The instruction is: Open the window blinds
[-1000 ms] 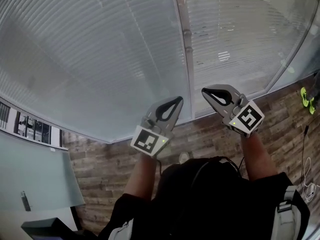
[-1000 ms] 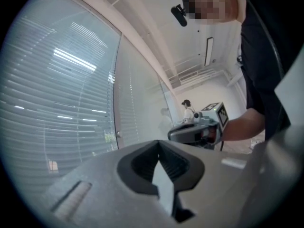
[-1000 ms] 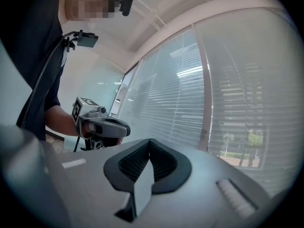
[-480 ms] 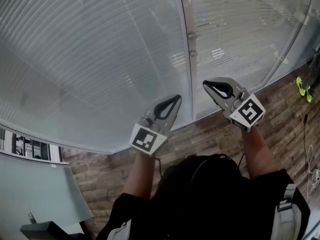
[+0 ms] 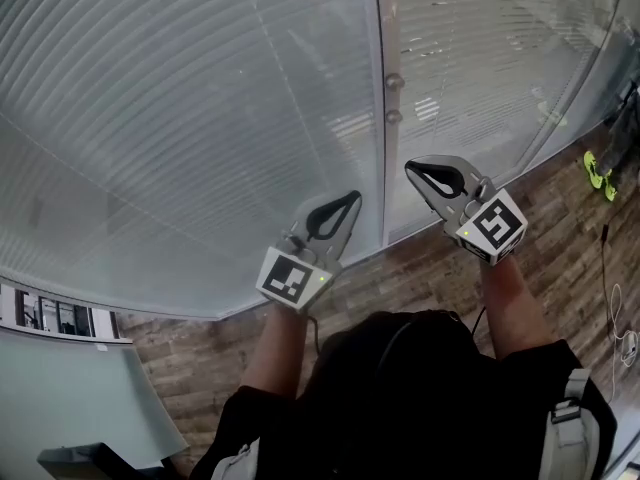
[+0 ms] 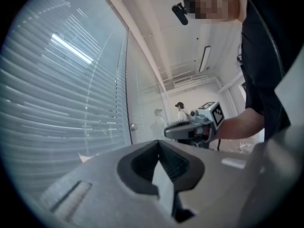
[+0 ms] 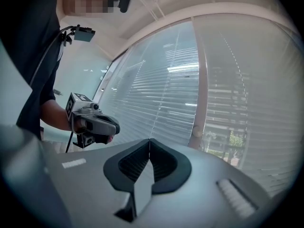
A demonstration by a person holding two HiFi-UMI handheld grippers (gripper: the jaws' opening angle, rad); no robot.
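Note:
Closed white slatted blinds hang behind glass on both sides of a grey upright post that bears two round knobs. My left gripper is shut and empty, pointing at the glass just left of the post. Just right of the post my right gripper is also shut with nothing in it. The left gripper view shows its own tips meeting, the blinds and the right gripper. The right gripper view shows its closed tips, the post and the left gripper. Neither gripper touches anything.
Wood-plank floor runs along the base of the glass. A yellow-green object and a thin cable lie at the right. A pale panel stands at the lower left. Far people show beyond the left gripper view's glass.
Both shut grippers have travelled level together with the person. The post and its knobs have shifted right and lower in the head view, nearer the grippers.

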